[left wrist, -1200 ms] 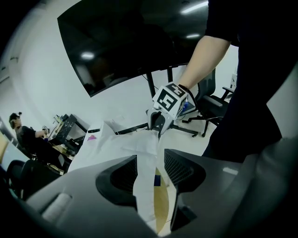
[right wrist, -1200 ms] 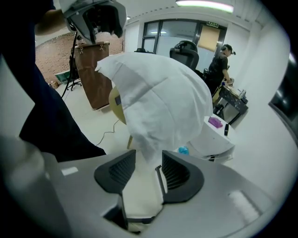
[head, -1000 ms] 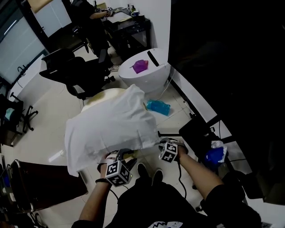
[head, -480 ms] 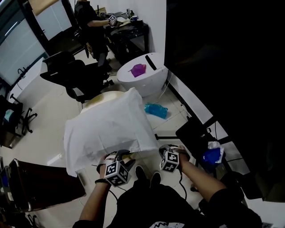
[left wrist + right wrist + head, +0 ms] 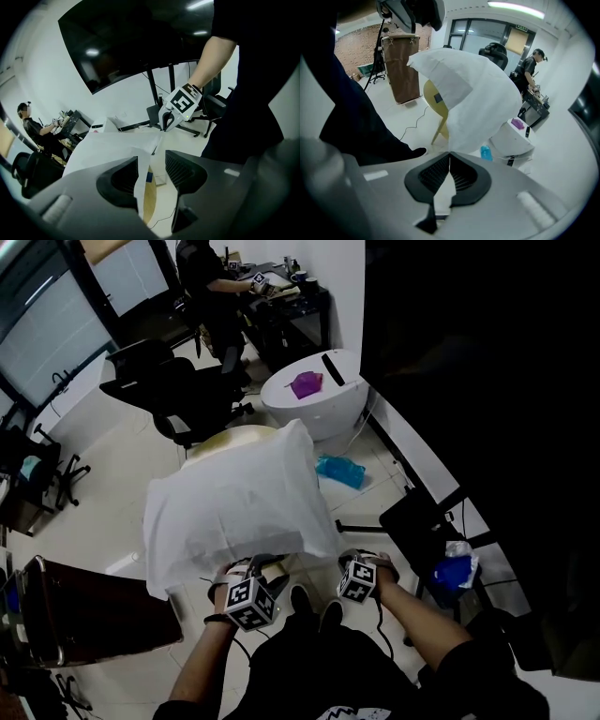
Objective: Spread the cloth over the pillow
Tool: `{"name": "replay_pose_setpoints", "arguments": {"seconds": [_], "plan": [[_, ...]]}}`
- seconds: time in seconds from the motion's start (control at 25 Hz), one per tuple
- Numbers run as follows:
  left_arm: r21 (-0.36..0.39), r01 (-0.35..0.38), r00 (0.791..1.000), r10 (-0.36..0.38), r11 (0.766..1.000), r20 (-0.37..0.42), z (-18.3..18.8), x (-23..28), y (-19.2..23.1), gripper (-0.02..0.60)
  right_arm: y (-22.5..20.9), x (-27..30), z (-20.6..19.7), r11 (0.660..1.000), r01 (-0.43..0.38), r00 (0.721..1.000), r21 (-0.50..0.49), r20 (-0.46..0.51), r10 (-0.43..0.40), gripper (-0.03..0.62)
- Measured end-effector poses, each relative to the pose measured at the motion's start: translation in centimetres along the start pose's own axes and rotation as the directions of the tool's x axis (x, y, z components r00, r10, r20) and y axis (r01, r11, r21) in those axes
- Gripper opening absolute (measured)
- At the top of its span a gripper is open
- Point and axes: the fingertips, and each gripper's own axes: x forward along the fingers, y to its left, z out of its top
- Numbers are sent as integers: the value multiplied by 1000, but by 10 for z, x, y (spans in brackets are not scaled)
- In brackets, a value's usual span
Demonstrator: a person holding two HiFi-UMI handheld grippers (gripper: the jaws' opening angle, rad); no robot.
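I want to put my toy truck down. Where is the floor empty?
Bare floor lies left of the cloth, between the black office chair and the brown cabinet. The right side is crowded: a blue bag, the white tub and a black stand sit close together there.

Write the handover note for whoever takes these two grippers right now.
Right gripper: shut on the near right edge of the white cloth.
Left gripper: open. The cloth's near edge hangs between its jaws against one pad, not pinched.
Cloth: held up and billowed over the yellow stool in front of the person. The pillow cannot be made out beneath it.
Done: one side gripped, cloth raised over the spot.
Left: close the open gripper on its edge, then probably lower the cloth and pull it flat over the pillow.
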Motion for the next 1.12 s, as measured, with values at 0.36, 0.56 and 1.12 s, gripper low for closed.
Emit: {"name": "replay_pose_setpoints", "arguments": {"seconds": [0.36, 0.56, 1.12], "plan": [[-65, -37, 999, 35, 997, -34, -18, -13, -3, 173, -10, 4, -1, 1000, 22, 1000, 13, 19, -22, 11], [-103, -55, 997, 49, 993, -67, -37, -14, -5, 173, -26, -9, 6, 996, 74, 995, 46, 63, -76, 24], [-250, -183, 977, 149, 951, -150, -130, -52, 12, 173, -31, -67, 47, 991, 84, 975, 102, 198, -103, 115]]}}
